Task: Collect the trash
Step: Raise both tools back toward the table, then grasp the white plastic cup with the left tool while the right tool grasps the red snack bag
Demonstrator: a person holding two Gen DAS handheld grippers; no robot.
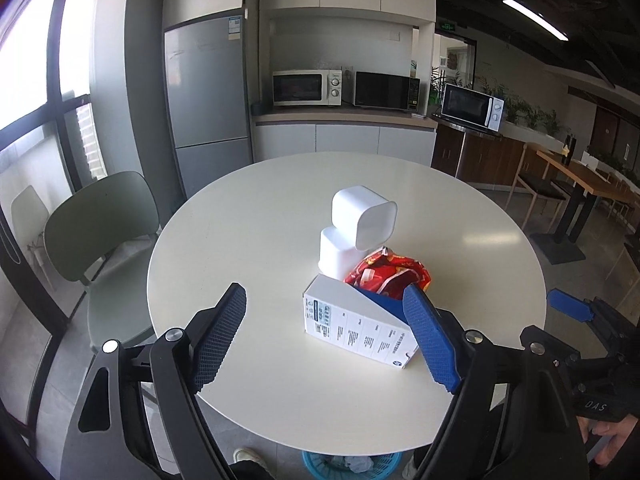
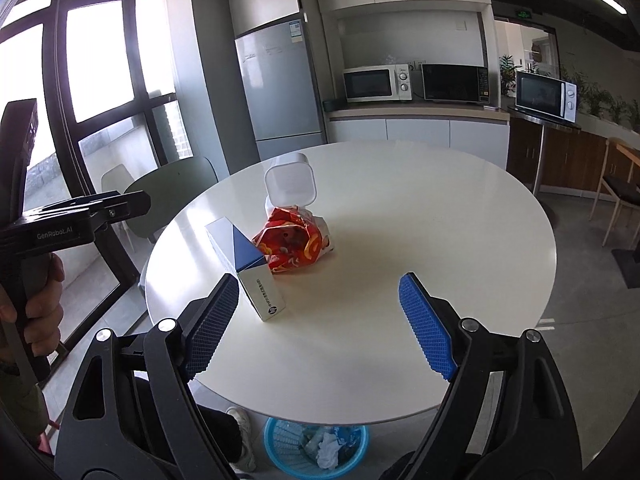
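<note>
Both tools hang with fingers apart and empty: the left tool (image 1: 324, 334) over the box (image 1: 358, 326), the right tool (image 2: 318, 326) beside it. Box, red wrapper (image 2: 294, 244) and white tubs (image 1: 360, 232) crowd mid-desk (image 2: 420, 240). The tubs seem loosely stacked; nudging the box could topple them. The bin (image 2: 280, 446) sits below.

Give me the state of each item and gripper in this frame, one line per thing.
Left gripper: open, empty, above the table.
Right gripper: open, empty.
White and blue box: closed, lying on the table.
Red snack bag: crumpled, behind the box.
Upper white cup: tipped, leaning on the lower cup.
Blue basket: under the table, holding some trash.
</note>
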